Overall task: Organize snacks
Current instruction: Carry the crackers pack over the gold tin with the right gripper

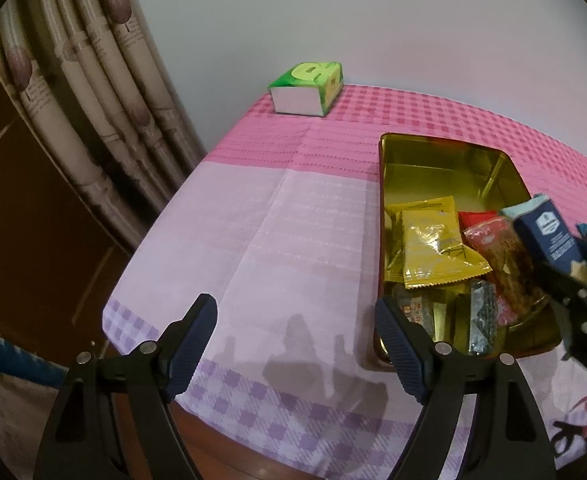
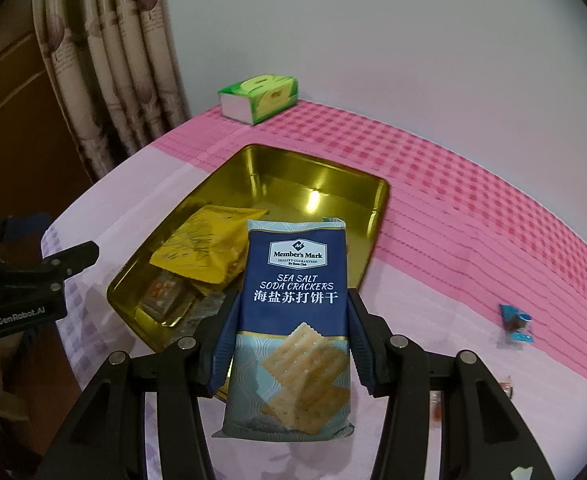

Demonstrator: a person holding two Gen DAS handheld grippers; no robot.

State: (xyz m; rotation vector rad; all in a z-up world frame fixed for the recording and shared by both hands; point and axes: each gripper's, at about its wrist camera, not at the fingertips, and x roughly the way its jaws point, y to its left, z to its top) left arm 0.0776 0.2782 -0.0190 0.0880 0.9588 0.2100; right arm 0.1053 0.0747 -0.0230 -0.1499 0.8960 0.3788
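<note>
A gold tin tray (image 1: 433, 156) (image 2: 333, 180) sits on the pink cloth and holds yellow snack packets (image 1: 433, 248) (image 2: 201, 248), a red packet (image 1: 493, 236) and several small ones. My right gripper (image 2: 293, 324) is shut on a blue sea salt soda cracker pack (image 2: 297, 320) and holds it over the tray's near end; the pack also shows in the left wrist view (image 1: 549, 232). My left gripper (image 1: 297, 344) is open and empty, low over the cloth left of the tray.
A green tissue box (image 1: 307, 88) (image 2: 259, 98) stands at the table's far edge by the wall. A small blue candy (image 2: 515, 322) lies on the cloth to the right. Curtains (image 1: 73, 100) hang left, past the table edge.
</note>
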